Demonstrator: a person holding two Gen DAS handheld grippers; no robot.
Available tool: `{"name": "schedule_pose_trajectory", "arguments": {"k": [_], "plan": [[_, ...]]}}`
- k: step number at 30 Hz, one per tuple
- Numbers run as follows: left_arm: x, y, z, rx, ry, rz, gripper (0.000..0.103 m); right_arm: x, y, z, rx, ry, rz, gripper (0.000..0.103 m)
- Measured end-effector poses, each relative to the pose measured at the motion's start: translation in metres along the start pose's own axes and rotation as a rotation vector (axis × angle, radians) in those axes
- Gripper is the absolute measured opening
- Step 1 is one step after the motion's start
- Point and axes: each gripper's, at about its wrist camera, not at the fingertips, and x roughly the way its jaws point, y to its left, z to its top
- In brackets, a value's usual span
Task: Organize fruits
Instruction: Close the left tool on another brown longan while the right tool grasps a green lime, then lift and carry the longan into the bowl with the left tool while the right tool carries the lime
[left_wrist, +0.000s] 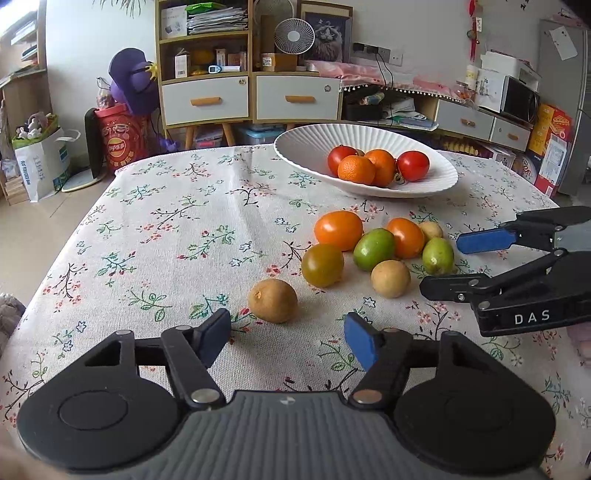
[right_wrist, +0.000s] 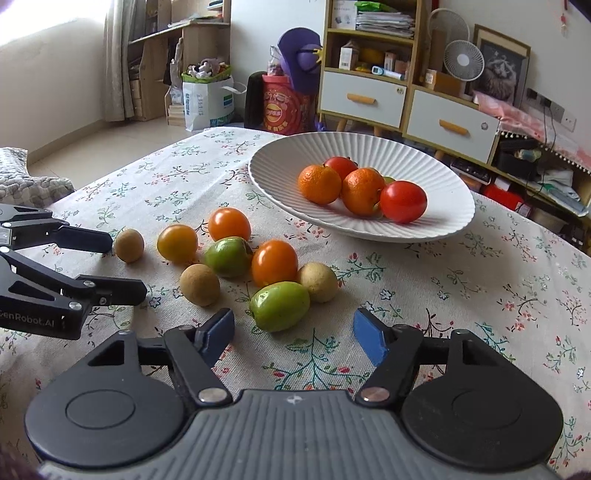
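A white ribbed plate (left_wrist: 306, 146) (right_wrist: 280, 166) at the back of the table holds two red tomatoes and two mandarins (left_wrist: 356, 170) (right_wrist: 320, 184). Several loose fruits lie on the floral cloth in front of it: orange tomatoes (left_wrist: 338, 229), green jujubes (left_wrist: 373, 249) (right_wrist: 279, 305) and brown longans (left_wrist: 272, 300) (right_wrist: 129, 245). My left gripper (left_wrist: 288, 341) is open and empty just short of the nearest longan. My right gripper (right_wrist: 293, 338) is open and empty just short of a green jujube; it also shows in the left wrist view (left_wrist: 441, 266).
The table (left_wrist: 166, 229) is covered with a floral cloth. Beyond it stand a wooden cabinet with drawers (left_wrist: 251, 96), a small fan (left_wrist: 294, 36), bags and boxes on the floor. The left gripper shows at the left edge of the right wrist view (right_wrist: 125, 266).
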Motion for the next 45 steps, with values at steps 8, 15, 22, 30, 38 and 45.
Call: {"name": "schedule_pose_trajectory", "arguments": {"k": [8, 15, 22, 30, 38, 45], "plan": [[0.0013, 0.0008, 0.0023, -0.005, -0.003, 0.004, 0.042, 0.0019, 0.0000, 0.0039, 0.008, 0.000, 0.018, 0.049], [0.0012, 0.0028, 0.0030, -0.015, -0.006, 0.009, 0.037, 0.0028, -0.0005, 0.0048, 0.014, -0.001, 0.017, 0.046], [0.0015, 0.0037, 0.0036, -0.019, -0.010, 0.011, 0.031, 0.0021, -0.0013, 0.0057, 0.021, -0.001, 0.017, 0.042], [0.0010, 0.0060, 0.0049, -0.026, -0.011, 0.019, 0.024, 0.0017, -0.0025, 0.0076, 0.025, -0.001, 0.022, 0.037], [0.0023, 0.0061, 0.0063, -0.020, -0.012, 0.024, 0.021, 0.0024, -0.0030, 0.0092, 0.030, 0.003, 0.027, 0.032], [0.0020, 0.0060, 0.0066, -0.018, -0.011, 0.024, 0.020, 0.0023, -0.0023, 0.0095, 0.031, 0.003, 0.028, 0.031]]}}
